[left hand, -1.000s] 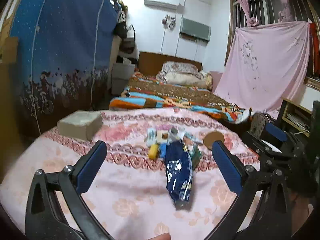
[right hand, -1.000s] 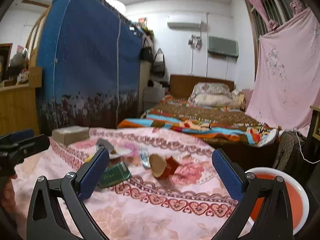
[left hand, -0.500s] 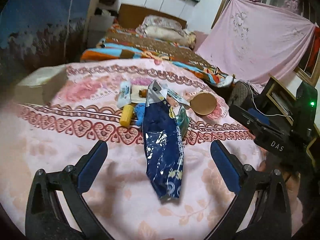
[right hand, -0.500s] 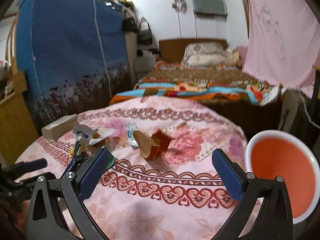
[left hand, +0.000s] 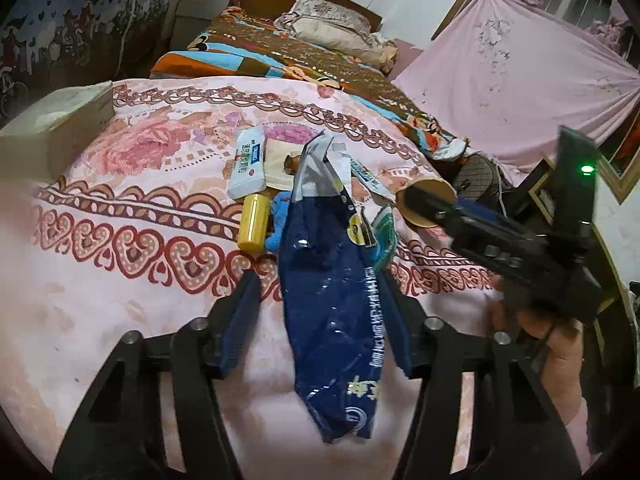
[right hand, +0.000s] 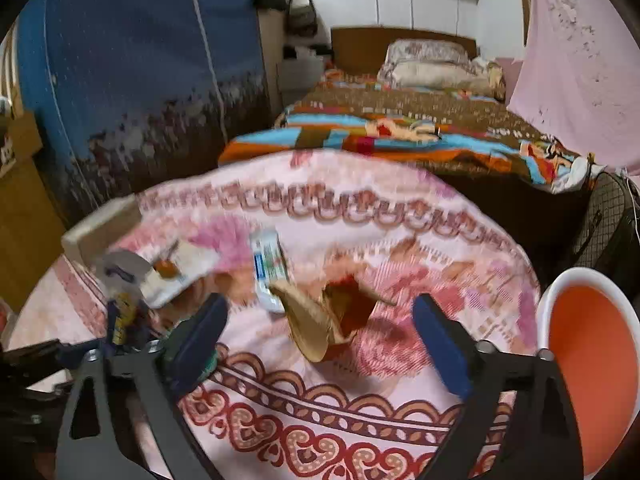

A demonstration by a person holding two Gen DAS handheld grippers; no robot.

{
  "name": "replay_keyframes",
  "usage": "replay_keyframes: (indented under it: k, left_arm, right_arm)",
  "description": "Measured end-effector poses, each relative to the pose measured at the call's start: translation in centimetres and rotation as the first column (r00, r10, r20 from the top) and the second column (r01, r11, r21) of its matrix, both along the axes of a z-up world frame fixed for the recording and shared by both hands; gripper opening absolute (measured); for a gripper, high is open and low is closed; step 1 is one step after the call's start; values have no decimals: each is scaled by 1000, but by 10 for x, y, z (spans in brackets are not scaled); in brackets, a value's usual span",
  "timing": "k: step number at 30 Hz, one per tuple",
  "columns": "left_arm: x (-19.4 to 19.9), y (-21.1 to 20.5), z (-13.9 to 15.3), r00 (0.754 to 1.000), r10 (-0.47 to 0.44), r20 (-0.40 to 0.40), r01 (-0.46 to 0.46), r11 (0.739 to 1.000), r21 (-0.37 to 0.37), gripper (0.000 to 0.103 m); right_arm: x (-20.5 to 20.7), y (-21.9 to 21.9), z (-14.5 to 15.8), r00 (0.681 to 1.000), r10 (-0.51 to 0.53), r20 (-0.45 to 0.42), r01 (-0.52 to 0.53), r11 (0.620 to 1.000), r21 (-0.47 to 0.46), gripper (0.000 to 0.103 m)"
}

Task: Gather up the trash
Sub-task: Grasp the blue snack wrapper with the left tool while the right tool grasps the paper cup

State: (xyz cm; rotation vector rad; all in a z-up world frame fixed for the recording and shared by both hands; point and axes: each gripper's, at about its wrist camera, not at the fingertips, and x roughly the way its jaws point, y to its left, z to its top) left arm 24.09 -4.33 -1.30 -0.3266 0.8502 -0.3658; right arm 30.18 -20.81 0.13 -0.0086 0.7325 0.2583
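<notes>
Thin, crinkly blue snack bag (left hand: 332, 292) between half-closed left tongs (left hand: 324, 300), likely light, slippery; best pinched mid-body; right tongs (right hand: 320, 320) released, straddling crushed paper cup (right hand: 324, 320).

Black tongs (left hand: 324, 320) w/ blue pads (left hand: 240, 320), silver screws.

Dark blue snack bag (left hand: 332, 308) showing silver lining at 12 o'clock — pink heart-bordered cloth (left hand: 132, 248) lying under — yellow bottle (left hand: 253, 223) glowing at 10 o'clock.
</notes>
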Motion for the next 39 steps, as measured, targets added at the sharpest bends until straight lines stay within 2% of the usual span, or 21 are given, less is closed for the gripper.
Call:
replay_keyframes:
  k: [3, 5, 6, 7, 11, 13, 16, 19, 22, 33, 39]
  left_arm:
    - [-3, 2, -1, 1000, -5, 7, 6, 1000, -27, 29]
    - [-3, 3, -2, 1000, -14, 7, 14, 999, -44, 25]
    - [-4, 3, -1, 1000, -13, 9, 13, 999, -47, 25]
    - [-5, 4, -1, 1000, -11, 14, 12, 999, -51, 25]
    - [-10, 9, 2, 999, 8, 43, -5, 997, -75, 24]
    - [-13, 14, 2, 998, 30, 59, -24, 995, -102, 24]
    - [-18, 22, 4, 994, 67, 87, -54, 989, -140, 24]
    - [-29, 29, 8, 984, 102, 149, -76, 983, -169, 24]
    - [-32, 29, 11, 977, 122, 176, -92, 981, -169, 24]
    - [-36, 32, 9, 972, 140, 190, -107, 979, -173, 24]
    - [-48, 31, 16, 956, 163, 242, -122, 977, -178, 24]
  right_arm:
    - [2, -5, -4, 1000, -11, -18, 12, 1000, 17, 73]
    - [2, -10, -5, 1000, -25, -20, 25, 999, 35, 60]
    - [1, -12, -5, 999, -27, -22, 28, 999, 45, 44]
    - [2, -13, -6, 999, -27, -25, 28, 998, 53, 37]
    - [3, -16, -6, 999, -13, -36, 16, 996, 87, 31]
    - [3, -15, -6, 999, -4, -36, 7, 996, 88, 24]
    - [-3, -11, -1, 1000, -1, 1, 1, 997, 79, 17]
    - [-11, -9, 4, 999, 15, 44, -18, 997, 79, 14]
    - [-20, -8, 10, 994, 44, 96, -53, 994, 94, 13]
    - [-50, -13, 27, 963, 48, 264, -85, 988, 129, 13]
    - [-80, -23, 38, 909, 11, 416, -87, 983, 163, 13]
